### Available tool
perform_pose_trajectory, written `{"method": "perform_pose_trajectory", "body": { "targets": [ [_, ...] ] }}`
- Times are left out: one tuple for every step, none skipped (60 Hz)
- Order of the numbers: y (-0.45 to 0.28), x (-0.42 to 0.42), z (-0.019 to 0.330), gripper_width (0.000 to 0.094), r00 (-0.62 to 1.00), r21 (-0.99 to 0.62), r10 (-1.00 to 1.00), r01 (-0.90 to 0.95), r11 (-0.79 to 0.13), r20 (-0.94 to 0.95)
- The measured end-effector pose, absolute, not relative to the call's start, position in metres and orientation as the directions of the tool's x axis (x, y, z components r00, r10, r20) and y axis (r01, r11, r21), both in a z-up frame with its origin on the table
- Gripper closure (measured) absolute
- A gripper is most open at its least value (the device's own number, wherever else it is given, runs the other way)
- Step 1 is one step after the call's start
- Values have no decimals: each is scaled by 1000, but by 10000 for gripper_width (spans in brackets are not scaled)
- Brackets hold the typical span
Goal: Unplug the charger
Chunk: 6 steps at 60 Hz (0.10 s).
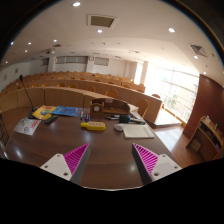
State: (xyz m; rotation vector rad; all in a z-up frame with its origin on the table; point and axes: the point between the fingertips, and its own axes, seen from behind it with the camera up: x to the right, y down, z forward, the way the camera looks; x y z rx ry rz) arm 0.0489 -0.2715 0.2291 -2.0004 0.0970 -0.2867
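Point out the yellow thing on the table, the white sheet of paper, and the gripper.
Flat yellow object (93, 126): gripper view, its top face, centre.
White paper sheet (138, 131): gripper view, middle of the sheet.
Gripper with magenta pads (111, 160): gripper view, midway between the open fingertips, nothing between them.

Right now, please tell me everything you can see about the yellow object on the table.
The yellow object is small, long and low, with rounded ends, and looks like smooth plastic. It lies flat on the brown wooden table, well beyond the gripper, whose pink-padded fingers stand open and empty. Papers lie to its left, a dark item just behind. Whether a cable joins it cannot be told.
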Motion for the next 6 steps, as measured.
{"method": "perform_pose_trajectory", "body": {
  "targets": [
    [-271, 49, 229, 87, 967, -899, -198, 61, -433, 161],
    [-271, 50, 230, 87, 966, -900, -200, 62, -432, 162],
    [-272, 50, 230, 90, 966, -900, -201, 63, -430, 164],
    [-271, 50, 230, 89, 965, -901, -201, 66, -429, 166],
    [-271, 50, 230, 91, 965, -901, -200, 67, -429, 167],
    [-271, 51, 230, 91, 966, -901, -199, 67, -429, 167]
  ]
}}
